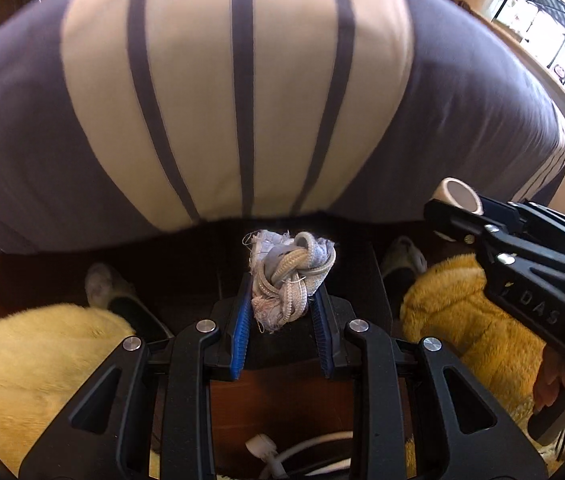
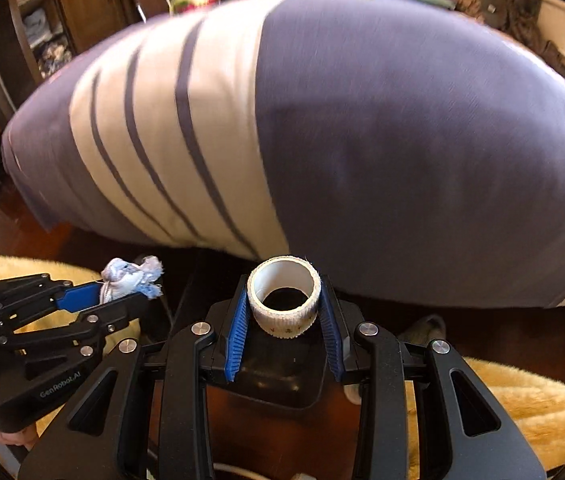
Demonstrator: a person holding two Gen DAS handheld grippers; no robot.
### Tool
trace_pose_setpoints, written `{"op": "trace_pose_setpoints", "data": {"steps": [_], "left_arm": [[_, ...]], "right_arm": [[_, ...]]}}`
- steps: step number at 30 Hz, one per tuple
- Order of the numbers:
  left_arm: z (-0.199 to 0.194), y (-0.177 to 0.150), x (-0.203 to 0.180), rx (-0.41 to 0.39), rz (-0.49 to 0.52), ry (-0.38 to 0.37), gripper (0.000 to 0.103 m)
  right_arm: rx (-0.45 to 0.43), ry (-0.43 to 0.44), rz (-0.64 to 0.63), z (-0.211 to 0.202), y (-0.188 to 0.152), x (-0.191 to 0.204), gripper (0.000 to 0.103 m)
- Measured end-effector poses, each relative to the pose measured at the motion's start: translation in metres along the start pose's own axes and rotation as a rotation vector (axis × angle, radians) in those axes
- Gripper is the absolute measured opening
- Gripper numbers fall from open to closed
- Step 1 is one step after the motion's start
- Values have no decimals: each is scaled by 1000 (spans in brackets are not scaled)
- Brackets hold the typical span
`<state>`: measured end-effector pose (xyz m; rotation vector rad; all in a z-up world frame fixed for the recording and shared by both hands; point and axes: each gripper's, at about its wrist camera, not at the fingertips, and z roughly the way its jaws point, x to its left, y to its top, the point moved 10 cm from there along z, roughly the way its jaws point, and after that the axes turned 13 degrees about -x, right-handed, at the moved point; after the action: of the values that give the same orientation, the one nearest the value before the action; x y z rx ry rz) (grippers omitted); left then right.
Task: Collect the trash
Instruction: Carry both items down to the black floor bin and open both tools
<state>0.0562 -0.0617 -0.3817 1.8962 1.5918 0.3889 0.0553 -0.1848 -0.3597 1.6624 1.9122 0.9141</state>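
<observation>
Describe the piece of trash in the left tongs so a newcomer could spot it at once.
Start at the big bed cover, purple-grey with a cream striped panel, and drop to its near edge. Just below it, the left tongs pinch a knotted wad of frayed fabric scraps between blue pads. Unlike the smooth white tape roll in the right tongs, it is a ragged, pale blue-grey tangle with loose threads.

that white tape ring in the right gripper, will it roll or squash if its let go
The tape ring looks stiff: it keeps a round shape between the right gripper's pads. Being a hollow hoop, it's probably light. Dropped on its edge it would likely roll.
</observation>
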Motion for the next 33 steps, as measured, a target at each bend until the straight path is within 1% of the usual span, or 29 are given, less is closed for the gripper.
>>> {"op": "trace_pose_setpoints", "data": {"steps": [5,7,9,11,14,15,16,17,19,21,23,27,29,31,33], "left_arm": [[23,-20,1,92,-14,-32,26],[33,-27,2,130,-21,-43,26],[40,-31,3,153,-20,-52,27],[43,-31,3,157,-19,-59,28],[45,-29,2,151,-15,-54,32],[45,-28,4,151,-16,-48,35],[45,-28,4,152,-15,-43,39],[45,-27,5,153,-17,-42,43],[45,-26,7,150,-22,-40,46],[40,-22,9,138,-18,-29,51],[35,-18,12,120,-10,-13,60],[19,-4,17,75,-5,9,68],[6,11,20,35,-4,20,73],[-9,31,24,-17,3,39,75],[-28,56,27,-89,15,57,77]], "right_arm": [[96,45,59,27,-26,3,34],[113,38,60,34,-29,1,34],[132,50,78,42,-29,0,35],[141,69,100,48,-27,0,35],[139,73,98,50,-24,2,36],[138,74,100,51,-22,2,42],[136,74,101,51,-21,1,47],[132,72,103,51,-19,0,55],[117,67,112,48,-14,-2,55],[96,51,115,44,-8,-6,55],[69,32,111,39,-1,-11,55],[7,-4,108,21,18,-21,56],[-41,-26,106,6,31,-26,57],[-96,-46,100,-9,47,-31,61],[-165,-63,95,-27,68,-35,64]]}}
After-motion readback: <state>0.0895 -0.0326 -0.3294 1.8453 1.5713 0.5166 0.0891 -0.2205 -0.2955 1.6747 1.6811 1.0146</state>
